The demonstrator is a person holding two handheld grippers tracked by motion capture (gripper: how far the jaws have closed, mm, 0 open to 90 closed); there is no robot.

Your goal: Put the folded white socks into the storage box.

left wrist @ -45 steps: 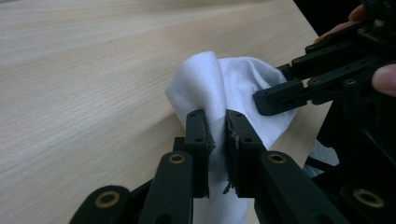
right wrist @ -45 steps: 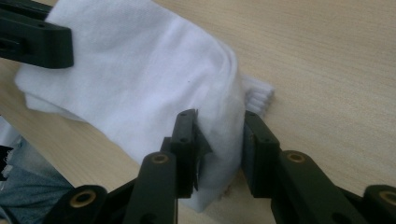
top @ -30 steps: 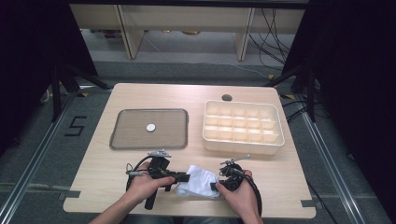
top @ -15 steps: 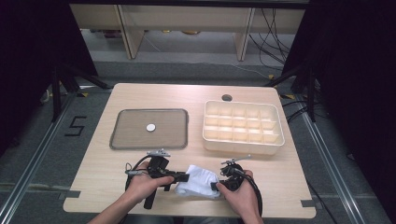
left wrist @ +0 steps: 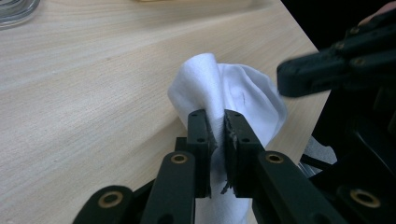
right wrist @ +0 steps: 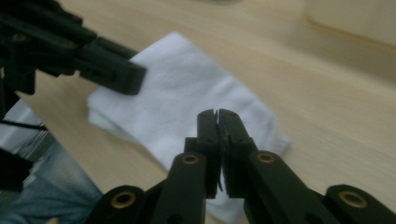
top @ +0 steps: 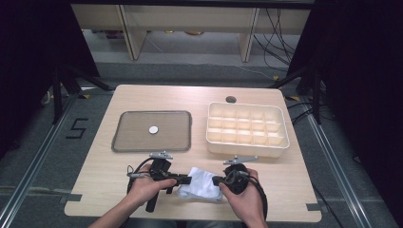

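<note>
left claw (left wrist: pixel 217 135): clamped on white cloth (left wrist: pixel 233 91) | right claw (right wrist: pixel 218 128): just closing, pinched together, nothing visibly between | cloth on bench (top: pixel 119 164)

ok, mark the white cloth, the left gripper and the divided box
white cloth (left wrist: pixel 243 95), left gripper view, bulging fold above the jaws
left gripper (left wrist: pixel 217 128), left gripper view, between its fingertips
divided box (top: pixel 247 146), high view, near outer wall
</note>
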